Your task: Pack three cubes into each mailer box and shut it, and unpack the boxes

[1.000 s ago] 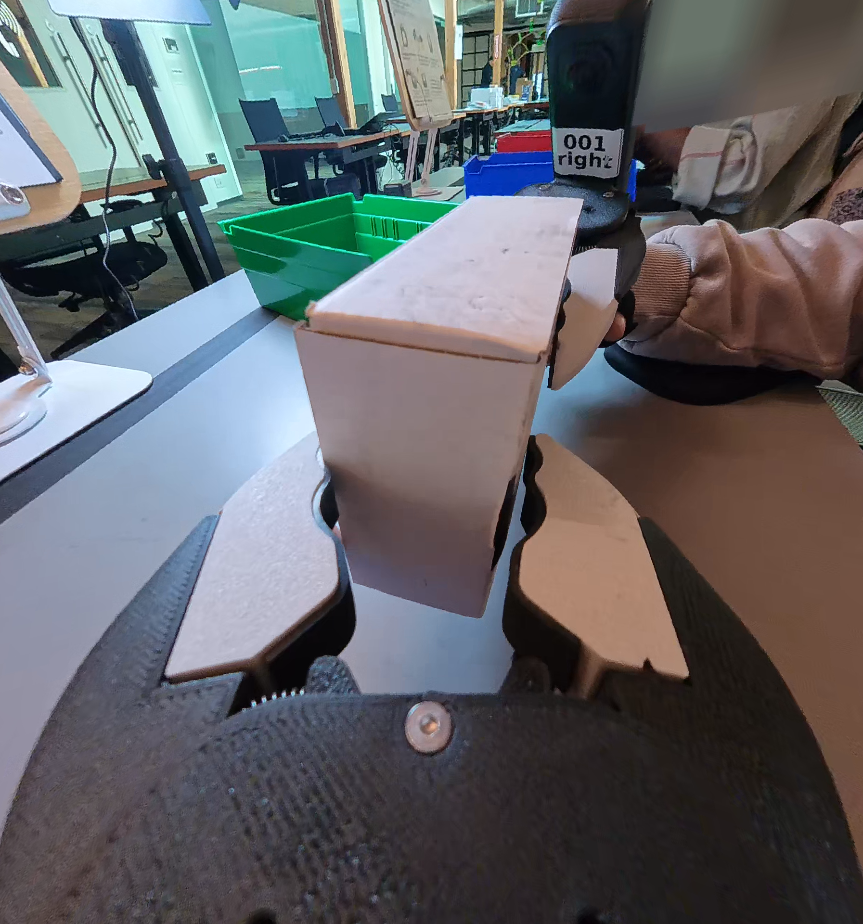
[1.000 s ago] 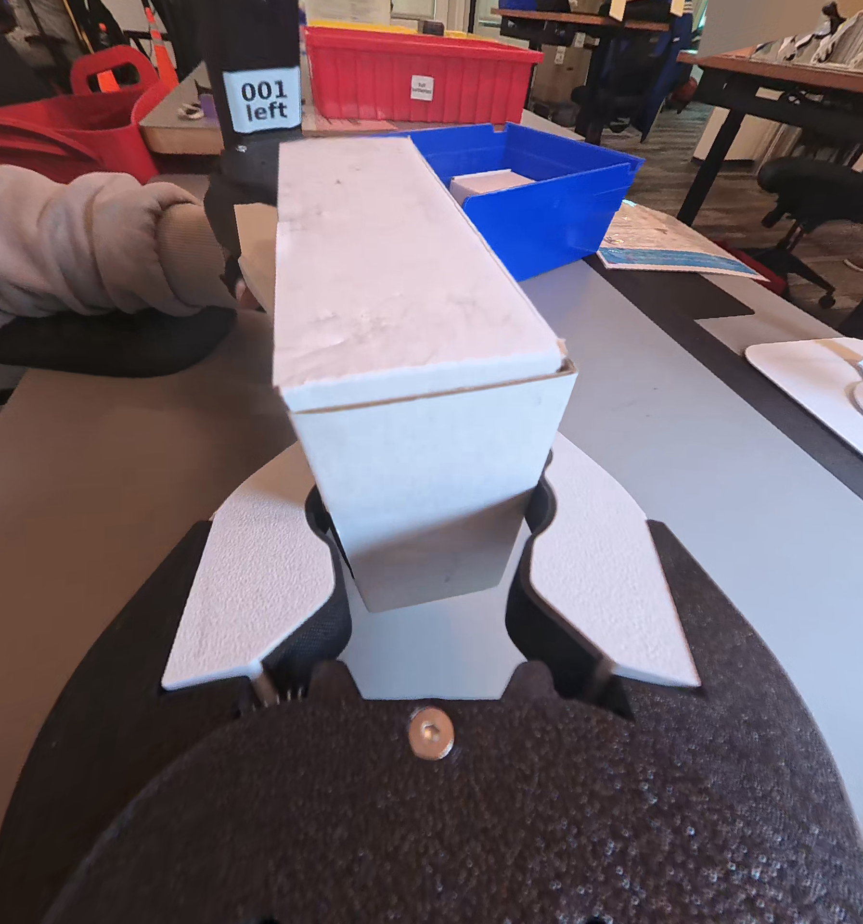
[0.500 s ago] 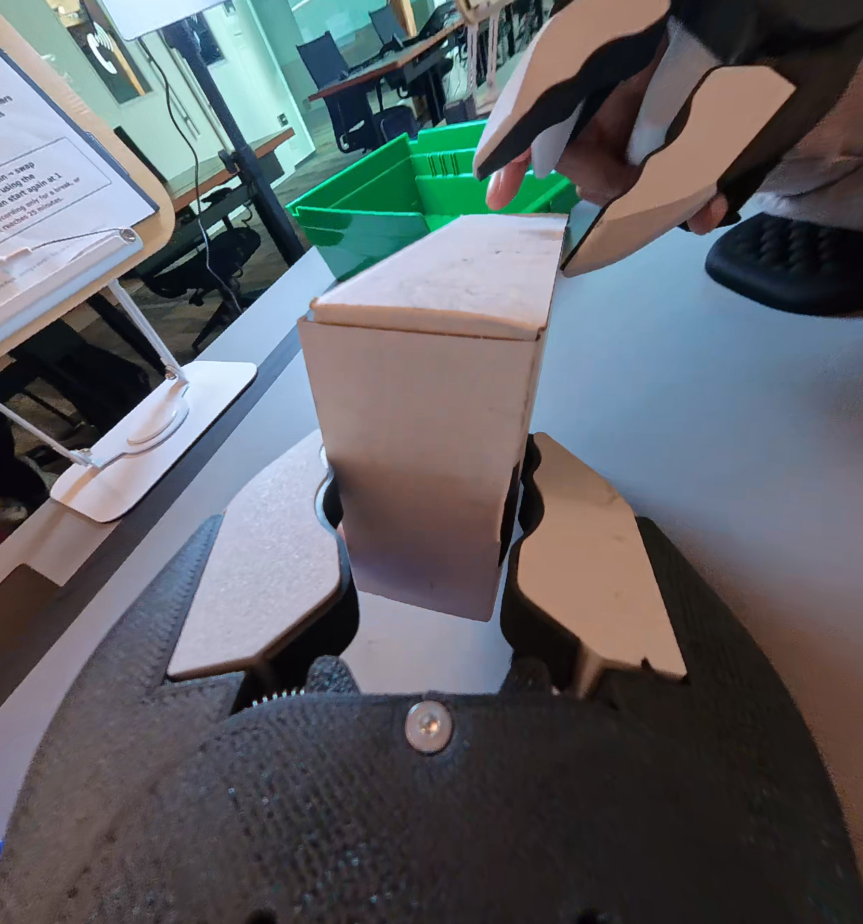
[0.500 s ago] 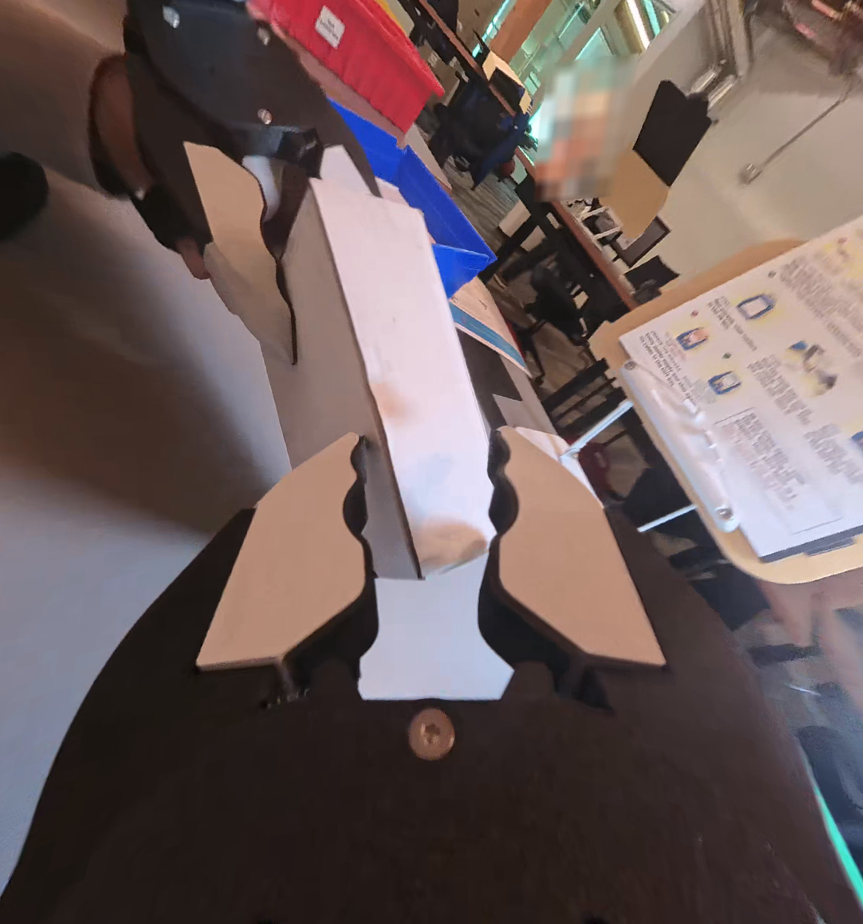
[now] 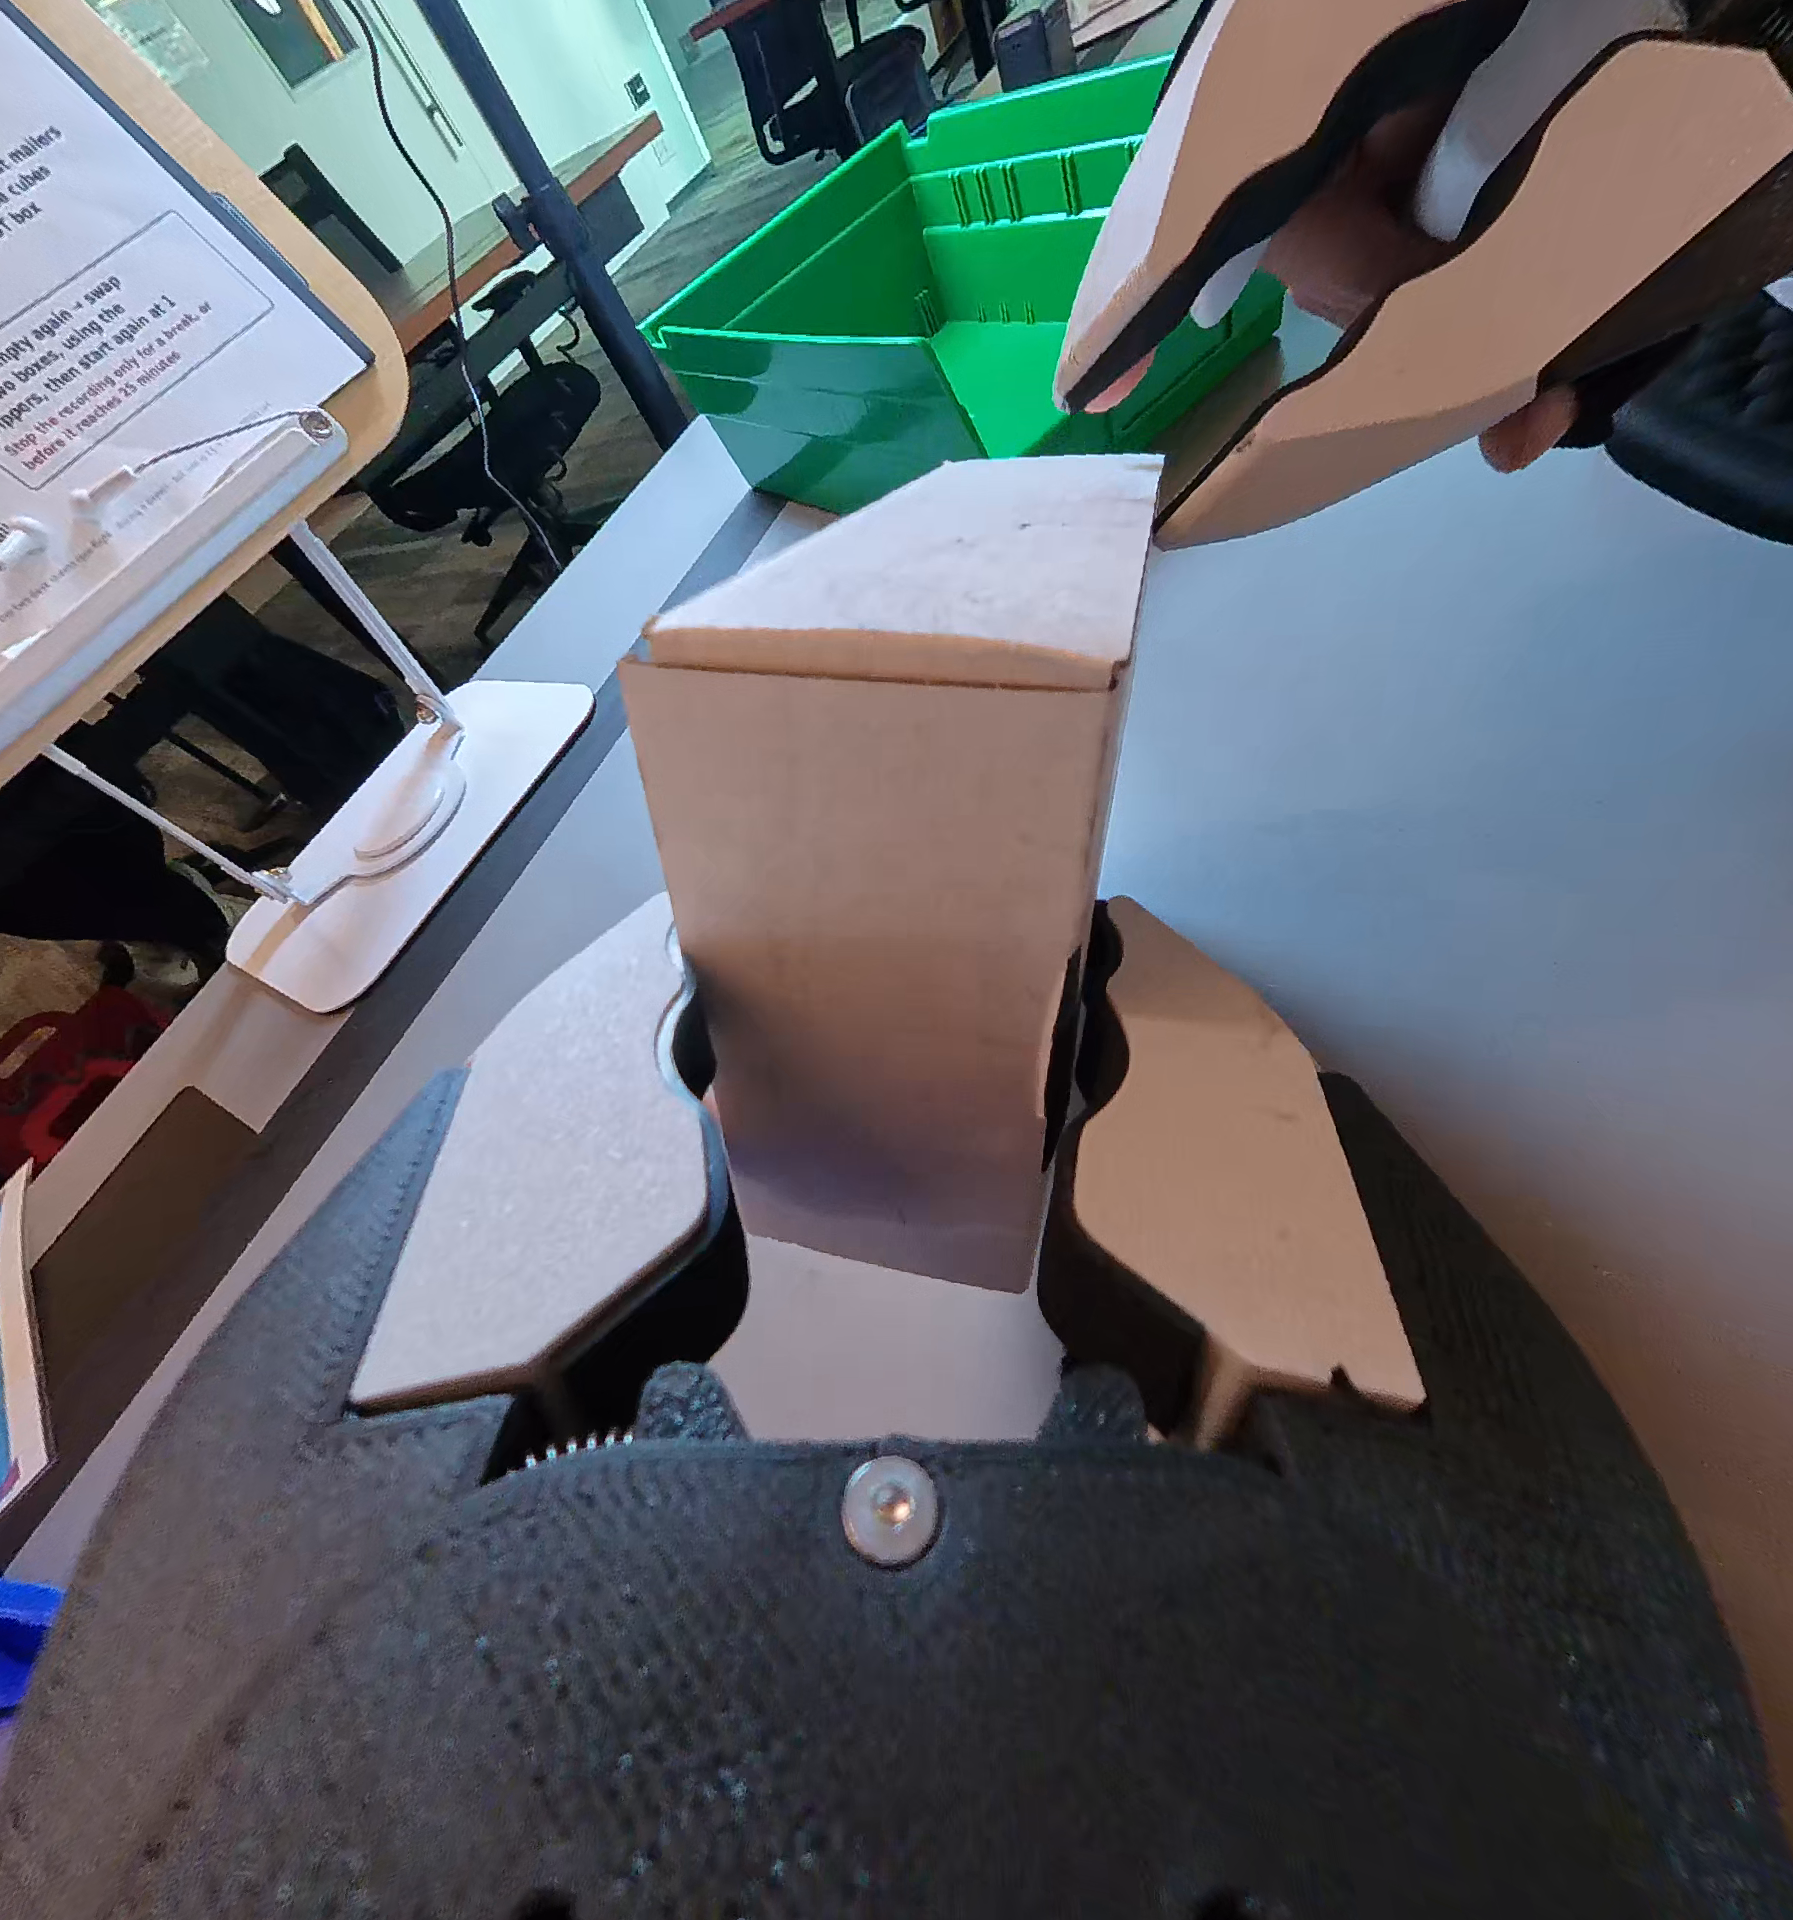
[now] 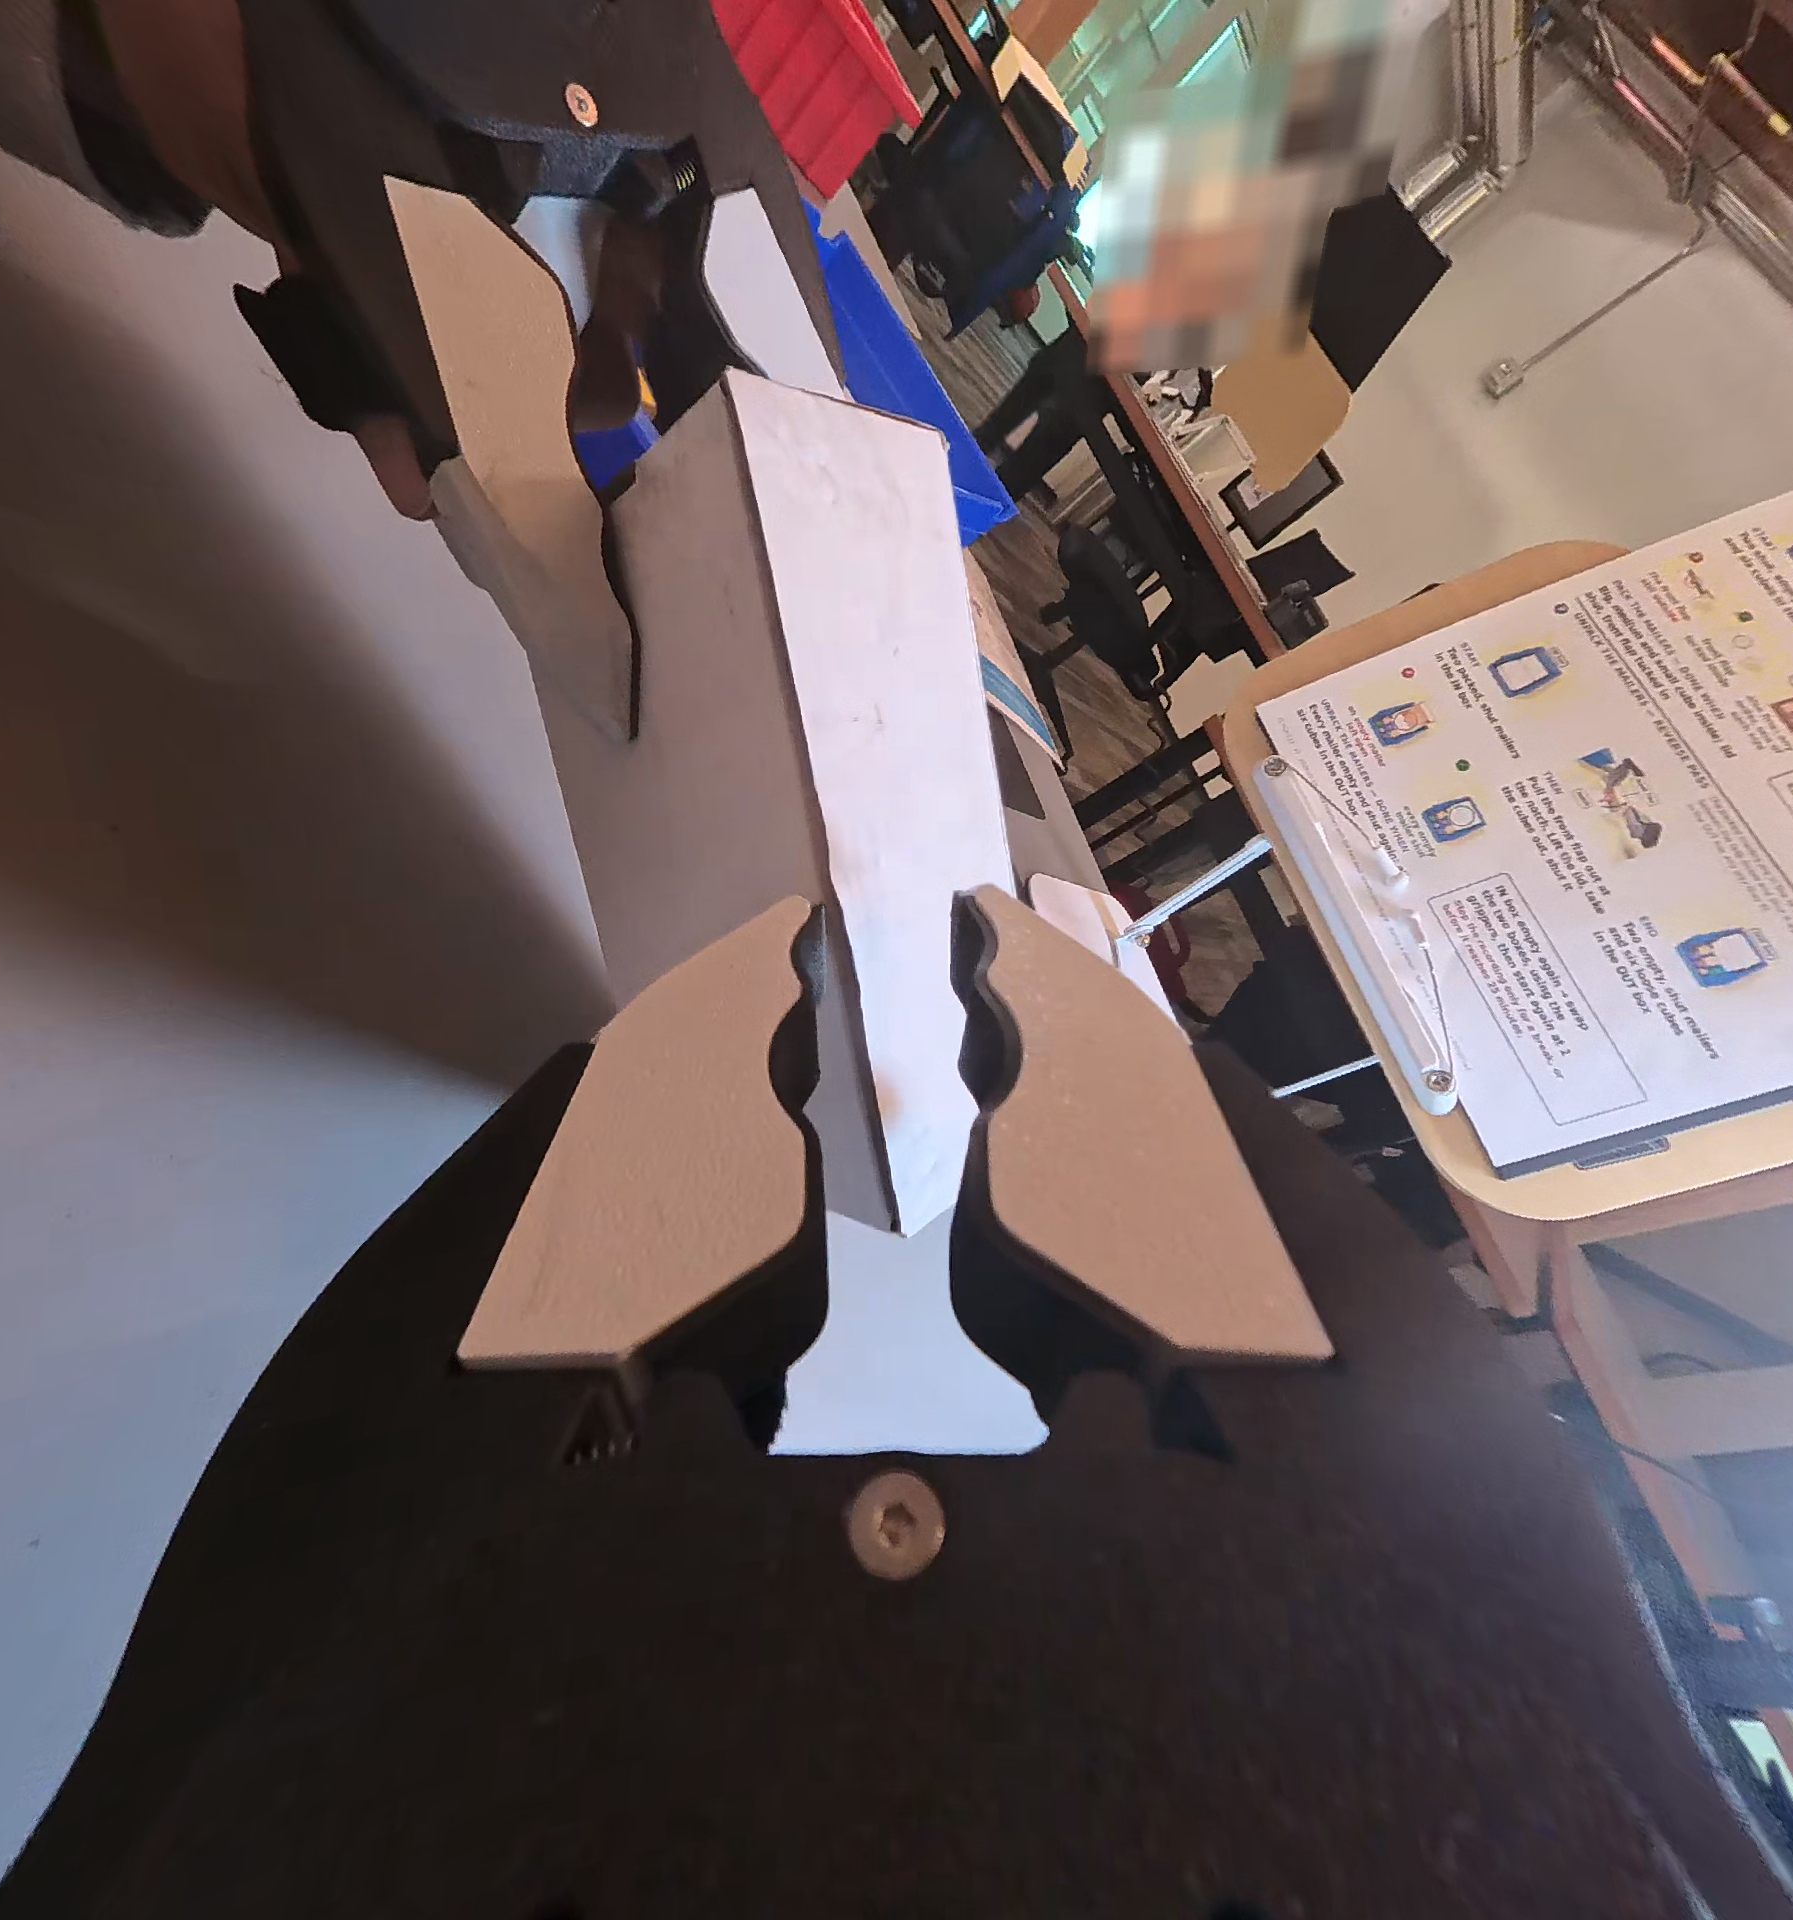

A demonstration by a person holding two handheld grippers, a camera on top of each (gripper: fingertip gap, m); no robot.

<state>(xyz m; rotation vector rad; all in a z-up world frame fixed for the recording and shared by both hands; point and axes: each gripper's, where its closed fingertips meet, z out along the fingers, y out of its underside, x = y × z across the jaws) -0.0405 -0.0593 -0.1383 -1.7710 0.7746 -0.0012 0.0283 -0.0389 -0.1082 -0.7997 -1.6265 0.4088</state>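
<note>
A shut white mailer box (image 5: 871, 790) is held lengthwise between both grippers above the grey table (image 5: 1443, 883). My left gripper (image 5: 892, 914) is shut on its near end, pads on both side walls. In the right wrist view the box (image 6: 871, 675) shows edge-on, rolled to the left. My right gripper (image 6: 892, 904) is closed narrowly on the box's end corner, one pad on the shaded side and one on the lit face. The right gripper also shows in the left wrist view (image 5: 1120, 457) at the box's far top corner. No cubes are visible.
A green bin (image 5: 871, 312) stands beyond the box. A blue bin (image 6: 892, 384) and a red bin (image 6: 819, 83) lie behind the left gripper. An instruction sheet on a stand (image 5: 92, 364) sits past the table's edge. A black wrist pad (image 5: 1754, 416) lies at far right.
The right gripper has rolled sideways and gone from clasping the box's full end to a narrower hold on its corner. The left gripper kept its hold and swung towards the stand.
</note>
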